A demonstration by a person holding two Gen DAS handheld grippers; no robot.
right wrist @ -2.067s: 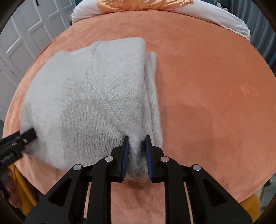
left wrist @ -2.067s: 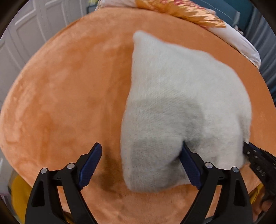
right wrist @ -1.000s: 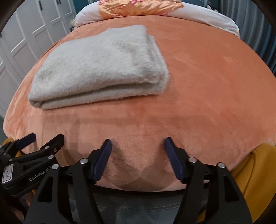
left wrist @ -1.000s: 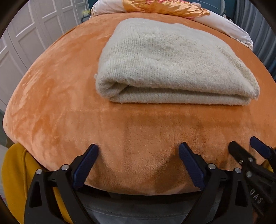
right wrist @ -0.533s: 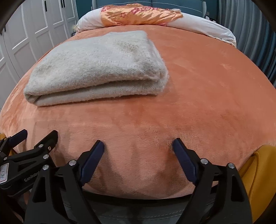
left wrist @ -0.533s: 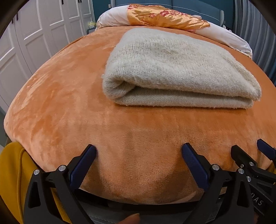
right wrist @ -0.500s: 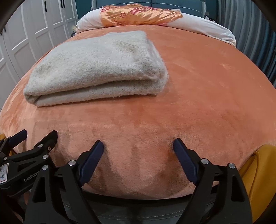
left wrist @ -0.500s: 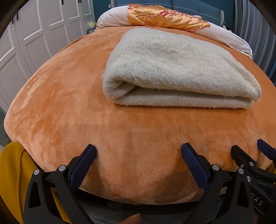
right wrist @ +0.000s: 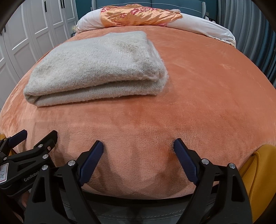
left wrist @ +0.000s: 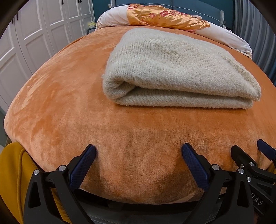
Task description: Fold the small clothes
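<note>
A cream knitted garment (left wrist: pixel 172 69) lies folded into a thick rectangle on the orange plush bedspread (left wrist: pixel 60 96). It also shows in the right wrist view (right wrist: pixel 96 67), left of centre. My left gripper (left wrist: pixel 138 155) is open and empty, low at the bed's near edge, well short of the garment. My right gripper (right wrist: pixel 138 149) is open and empty at the same edge, to the right of the left one. The right gripper shows at the lower right of the left wrist view (left wrist: pixel 250 155); the left gripper shows at the lower left of the right wrist view (right wrist: pixel 34 139).
A white pillow (right wrist: pixel 203 25) with an orange satin cover (right wrist: pixel 138 13) lies at the bed's far end. White wardrobe doors (left wrist: pixel 34 31) stand on the left. A grey-blue curtain (right wrist: pixel 250 31) hangs on the right. Yellow fabric (right wrist: pixel 258 172) shows beside the near edge.
Both grippers let go of the garment and pulled back to the bed's near edge. The right gripper opened. The garment now lies folded; the last half second shows only a slight further retreat.
</note>
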